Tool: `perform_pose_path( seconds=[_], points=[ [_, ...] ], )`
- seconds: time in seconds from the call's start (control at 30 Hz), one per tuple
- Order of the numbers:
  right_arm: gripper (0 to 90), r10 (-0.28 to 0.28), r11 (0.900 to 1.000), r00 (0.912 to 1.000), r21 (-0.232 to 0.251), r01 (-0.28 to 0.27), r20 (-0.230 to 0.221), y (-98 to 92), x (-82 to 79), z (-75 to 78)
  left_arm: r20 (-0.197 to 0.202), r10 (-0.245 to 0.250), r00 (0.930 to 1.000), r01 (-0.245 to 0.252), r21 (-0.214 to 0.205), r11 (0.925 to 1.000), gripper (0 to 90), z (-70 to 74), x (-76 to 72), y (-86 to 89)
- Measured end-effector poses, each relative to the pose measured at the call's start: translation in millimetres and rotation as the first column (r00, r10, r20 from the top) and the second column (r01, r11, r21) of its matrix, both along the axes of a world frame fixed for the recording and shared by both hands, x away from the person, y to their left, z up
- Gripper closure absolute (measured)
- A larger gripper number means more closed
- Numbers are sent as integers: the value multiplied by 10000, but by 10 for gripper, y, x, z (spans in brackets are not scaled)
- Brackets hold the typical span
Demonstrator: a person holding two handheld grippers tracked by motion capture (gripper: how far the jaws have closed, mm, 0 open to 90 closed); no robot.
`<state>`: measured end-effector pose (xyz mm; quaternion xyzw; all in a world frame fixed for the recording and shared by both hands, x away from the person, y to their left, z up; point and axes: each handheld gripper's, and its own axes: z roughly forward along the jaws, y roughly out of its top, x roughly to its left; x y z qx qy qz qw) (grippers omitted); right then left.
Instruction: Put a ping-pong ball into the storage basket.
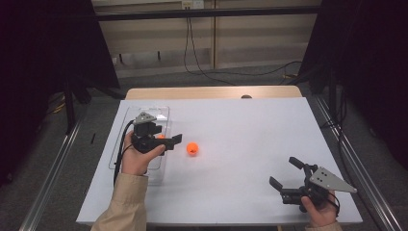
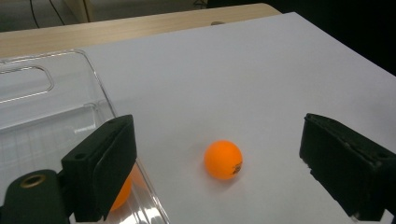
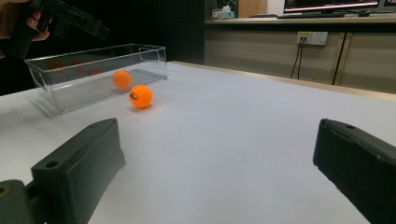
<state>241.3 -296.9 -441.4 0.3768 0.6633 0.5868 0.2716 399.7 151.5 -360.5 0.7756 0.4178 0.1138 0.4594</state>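
Small, smooth orange plastic ball (image 2: pixel 223 159) loose on white tabletop (image 1: pixel 250 139), just beside clear plastic bin (image 2: pixel 100 100). Left gripper (image 2: pixel 219 163) hovering, jaws apart, empty; right gripper (image 3: pixel 215 172) likewise agape. Likely feather-light, rigid, apt to roll: best pinched gently across the middle.

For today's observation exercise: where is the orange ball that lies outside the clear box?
The orange ball lies on the white table, left of centre in the high view, just right of the clear box and ahead of the open left gripper.

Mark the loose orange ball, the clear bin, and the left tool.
orange ball (image 2: pixel 223 159), left gripper view, centre of ball.
clear bin (image 3: pixel 70 95), right gripper view, near side wall.
left tool (image 1: pixel 174 140), high view, between the jaw tips.
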Motion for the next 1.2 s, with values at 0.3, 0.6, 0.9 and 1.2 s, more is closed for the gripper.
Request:
perform_pose_path(
  seconds=[0.3, 0.6, 0.9, 1.2],
  points=[
    [7, -37, 10000, 10000, 28, 37, -16, -1, -4, 1, 26, -109, 9999, 109, -3, 9999, 101, -6, -8, -65],
    [7, -31, 10000, 10000, 30, 31, -9, 2, -6, 4, 27, -221, 9998, 221, -48, 9997, 95, -38, -18, -142],
    [7, -31, 10000, 10000, 37, 31, -25, 0, -8, 3, -47, -399, 9992, 399, 29, 9992, 95, -74, -28, -225],
    [7, -23, 10000, 10000, 14, 23, -32, 2, -6, 2, -123, -586, 9982, 588, 193, 9981, 95, -124, -37, -314]
  ],
)
